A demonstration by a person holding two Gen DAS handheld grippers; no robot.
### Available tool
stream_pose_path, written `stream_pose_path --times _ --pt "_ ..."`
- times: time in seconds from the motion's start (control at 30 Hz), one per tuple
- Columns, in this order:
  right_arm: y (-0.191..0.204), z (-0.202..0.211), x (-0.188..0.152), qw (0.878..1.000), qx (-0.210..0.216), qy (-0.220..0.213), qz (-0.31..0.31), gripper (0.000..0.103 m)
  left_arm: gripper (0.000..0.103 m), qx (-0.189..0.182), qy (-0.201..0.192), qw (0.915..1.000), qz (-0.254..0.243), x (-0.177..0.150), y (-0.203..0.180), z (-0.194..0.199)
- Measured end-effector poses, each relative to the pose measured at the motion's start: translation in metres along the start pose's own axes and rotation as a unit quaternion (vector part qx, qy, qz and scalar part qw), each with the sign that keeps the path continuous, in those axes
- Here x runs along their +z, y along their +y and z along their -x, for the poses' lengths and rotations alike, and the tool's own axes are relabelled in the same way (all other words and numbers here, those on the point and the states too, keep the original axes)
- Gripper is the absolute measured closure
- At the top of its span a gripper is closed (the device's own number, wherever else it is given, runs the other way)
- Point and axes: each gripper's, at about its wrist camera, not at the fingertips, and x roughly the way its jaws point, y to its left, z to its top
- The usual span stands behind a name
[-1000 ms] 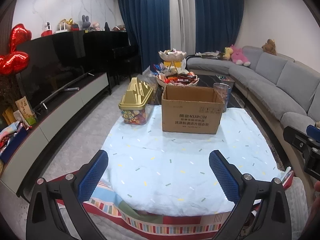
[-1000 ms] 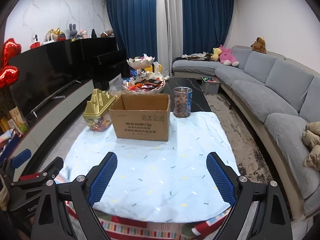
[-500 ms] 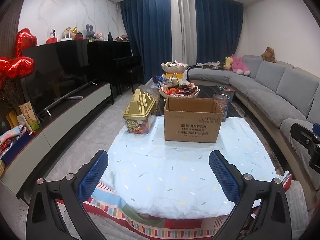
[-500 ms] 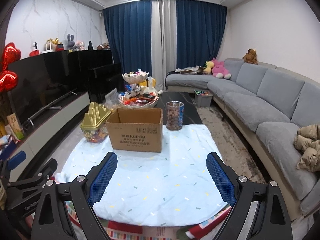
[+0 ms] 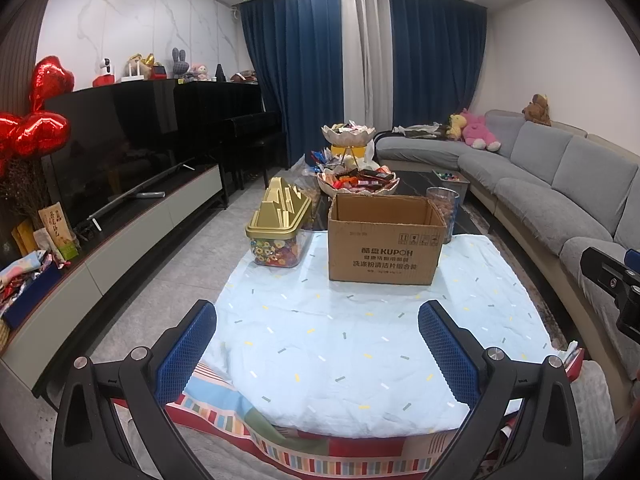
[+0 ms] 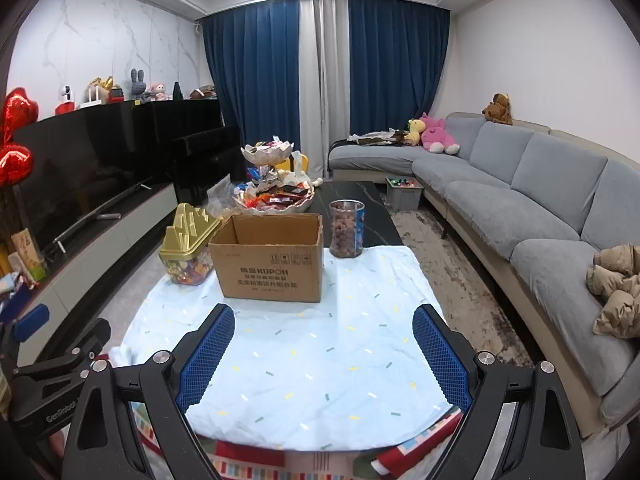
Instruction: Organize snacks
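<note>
Two grippers hang over the near edge of the table, each with its blue-padded jaws spread wide and nothing between them. The left gripper (image 5: 318, 354) and the right gripper (image 6: 324, 360) both point across the pale blue speckled cloth (image 5: 360, 340) toward the far end, which reads as a starting stance: hands free and side by side before anything is picked.

On the cloth, well beyond both grippers, stands an open brown cardboard box (image 5: 384, 240) with dark printed lettering, its flaps up and its mouth clear, so it is probably meant as the place to gather snacks. Just left of the box sits a clear plastic candy tub with a gold stepped lid (image 5: 280, 226), holding bright wrapped sweets. Just right of the box and slightly farther back is a tall clear jar of brown round snacks (image 6: 346, 230) at the far edge of the cloth.

Farther still, on the dark tabletop behind the box, a two-tier petal-shaped dish stand (image 6: 274, 196) is heaped with loose wrapped snacks. That heap looks like the main stock to sort.

From the left gripper the box lies ahead and slightly right; from the right gripper it lies ahead and slightly left, with the jar nearly straight ahead. Neither gripper touches anything.
</note>
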Motion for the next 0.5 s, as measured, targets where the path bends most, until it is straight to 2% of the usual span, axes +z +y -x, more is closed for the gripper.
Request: stream_pose_path --times 0.5 --pt "-0.0001 -0.0009 -0.0011 1.000 0.001 0.002 0.000 0.011 0.000 -0.003 0.003 1.0000 -0.001 -0.0012 -0.0016 0.0002"
